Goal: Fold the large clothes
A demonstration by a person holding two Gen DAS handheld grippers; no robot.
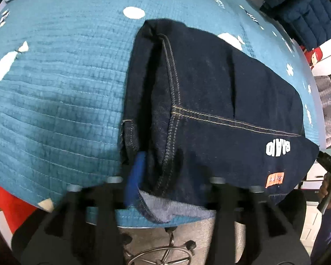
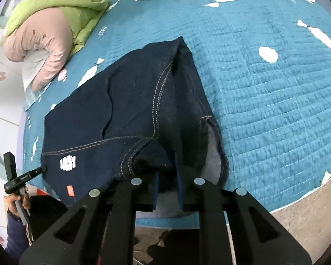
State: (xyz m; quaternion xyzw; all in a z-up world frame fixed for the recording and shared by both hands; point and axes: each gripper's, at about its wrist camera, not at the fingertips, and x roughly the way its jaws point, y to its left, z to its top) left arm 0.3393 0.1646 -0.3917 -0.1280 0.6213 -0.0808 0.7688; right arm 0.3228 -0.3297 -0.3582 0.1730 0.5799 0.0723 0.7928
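Dark blue jeans [image 1: 220, 84] lie folded on the teal quilt [image 1: 55, 92], with a white logo and an orange tag near the bed's near edge. In the left wrist view my left gripper [image 1: 167, 183] is blurred at the jeans' near hem. Its jaws stand wide apart around the stitched seam, and only one blue finger [image 1: 135, 172] shows clearly. In the right wrist view the same jeans [image 2: 125, 101] run away from my right gripper [image 2: 167, 183]. Its blue pads [image 2: 179, 176] sit close together with a bunch of denim pinched between them.
A green and pink duvet [image 2: 55, 15] is piled at the far left of the bed. A navy puffer jacket [image 1: 302, 15] hangs at the upper right. A hand [image 2: 15, 201] holds a black tool by the jeans' corner. A chair base [image 1: 163, 251] stands on the floor below the bed edge.
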